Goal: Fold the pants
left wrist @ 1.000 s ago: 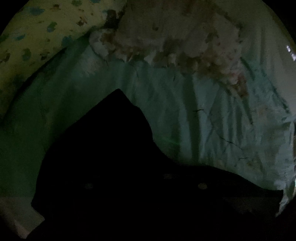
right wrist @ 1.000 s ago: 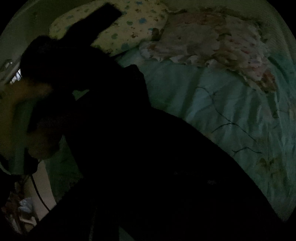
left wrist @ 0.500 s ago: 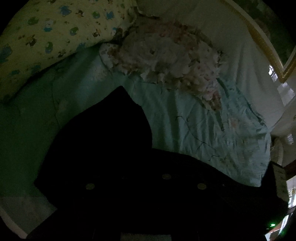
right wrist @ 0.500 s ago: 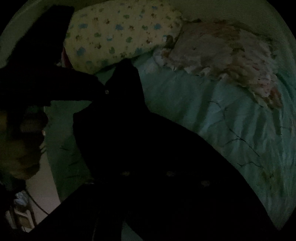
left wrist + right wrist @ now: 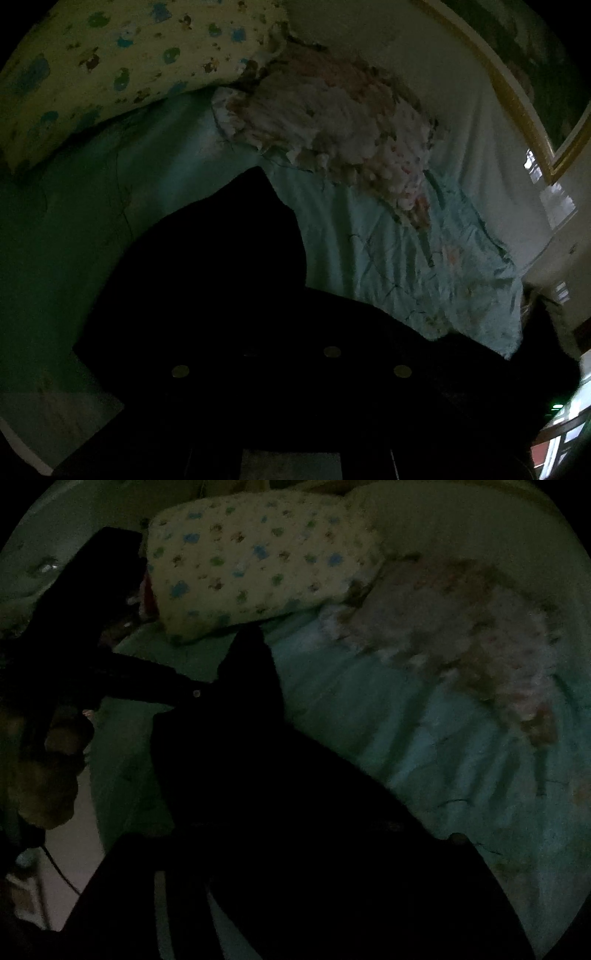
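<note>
The scene is very dark. Black pants lie on a pale teal bedspread and fill the lower half of both views; they also show in the right wrist view. Their far end rises to a point towards the pillows. My left gripper is lost in the black cloth, with only three small round metal studs showing. In the right wrist view the left gripper's dark body reaches in from the left onto the pants' edge. My right gripper's fingers cannot be made out against the cloth.
A yellow patterned pillow and a crumpled floral blanket lie at the head of the bed. A white wall with a gold frame is at right. The bed's edge and floor are at lower left.
Both cameras have risen and pulled back, so more of the bed and pillows shows. In the right view the left gripper has moved farther left and up.
</note>
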### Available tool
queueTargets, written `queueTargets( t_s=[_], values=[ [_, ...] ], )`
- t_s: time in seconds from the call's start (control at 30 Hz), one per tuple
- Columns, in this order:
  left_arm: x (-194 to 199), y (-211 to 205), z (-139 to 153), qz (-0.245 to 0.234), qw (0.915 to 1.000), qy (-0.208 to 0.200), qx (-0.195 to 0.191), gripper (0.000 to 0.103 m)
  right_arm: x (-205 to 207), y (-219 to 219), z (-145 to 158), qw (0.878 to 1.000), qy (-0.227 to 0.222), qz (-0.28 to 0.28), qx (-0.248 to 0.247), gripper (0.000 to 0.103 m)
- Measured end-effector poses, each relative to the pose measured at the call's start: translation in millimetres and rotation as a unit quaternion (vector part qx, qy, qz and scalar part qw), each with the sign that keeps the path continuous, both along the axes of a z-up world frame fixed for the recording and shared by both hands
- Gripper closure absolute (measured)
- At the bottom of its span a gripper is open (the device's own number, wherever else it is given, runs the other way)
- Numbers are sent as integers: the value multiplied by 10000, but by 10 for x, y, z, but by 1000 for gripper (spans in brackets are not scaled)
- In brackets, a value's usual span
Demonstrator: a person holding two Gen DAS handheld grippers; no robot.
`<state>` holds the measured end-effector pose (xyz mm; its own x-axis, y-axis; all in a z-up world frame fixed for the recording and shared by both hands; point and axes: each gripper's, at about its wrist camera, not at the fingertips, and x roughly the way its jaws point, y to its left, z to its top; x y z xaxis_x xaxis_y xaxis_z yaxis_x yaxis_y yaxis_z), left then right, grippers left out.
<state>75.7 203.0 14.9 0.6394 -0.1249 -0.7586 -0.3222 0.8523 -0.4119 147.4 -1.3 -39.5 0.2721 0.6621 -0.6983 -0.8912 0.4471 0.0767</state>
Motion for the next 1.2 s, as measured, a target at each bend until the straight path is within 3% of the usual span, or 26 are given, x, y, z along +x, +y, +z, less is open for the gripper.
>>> queueTargets(
  t_s=[0.07, 0.1, 0.13, 0.17, 0.3, 0.4, 0.63, 0.8, 0.9, 1.07, 1.2],
  values=[
    [-12, -1, 2, 4, 10000, -22, -12, 100, 21, 123, -88, 9997, 32, 124, -225, 47],
    [-24, 1, 3, 6, 10000, -35, -23, 100, 20, 195, -156, 9991, 14, 164, -389, 54],
    [-45, 10, 5, 10, 10000, -60, -61, 100, 26, 231, -187, 9988, 49, 172, -453, 86],
    [-85, 24, 11, 34, 9999, -108, -82, 100, 45, 249, -207, 9986, 202, 154, -467, 96],
    [-322, 98, 31, 148, 9989, -388, -217, 100, -63, 138, 39, 9994, 302, 148, 2, 96],
    [-531, 153, -34, 278, 9977, -512, -341, 100, -274, 156, 187, 9991, 185, 382, 24, 96],
    [-855, 269, -343, 510, 9945, -543, -737, 100, -498, 256, 5, 9978, 181, 531, -351, 96],
    [-916, 303, -472, 601, 9945, -483, -715, 99, -528, 324, -84, 9970, 239, 520, -516, 96],
    [-952, 341, -492, 633, 9947, -455, -665, 99, -544, 359, -124, 9969, 310, 475, -550, 90],
    [-1079, 375, -540, 712, 9953, -311, -571, 98, -585, 337, -158, 9966, 608, 431, -358, 71],
    [-1251, 400, -607, 872, 9941, -154, -620, 99, -593, 305, -184, 9950, 866, 473, -165, 68]
  ],
)
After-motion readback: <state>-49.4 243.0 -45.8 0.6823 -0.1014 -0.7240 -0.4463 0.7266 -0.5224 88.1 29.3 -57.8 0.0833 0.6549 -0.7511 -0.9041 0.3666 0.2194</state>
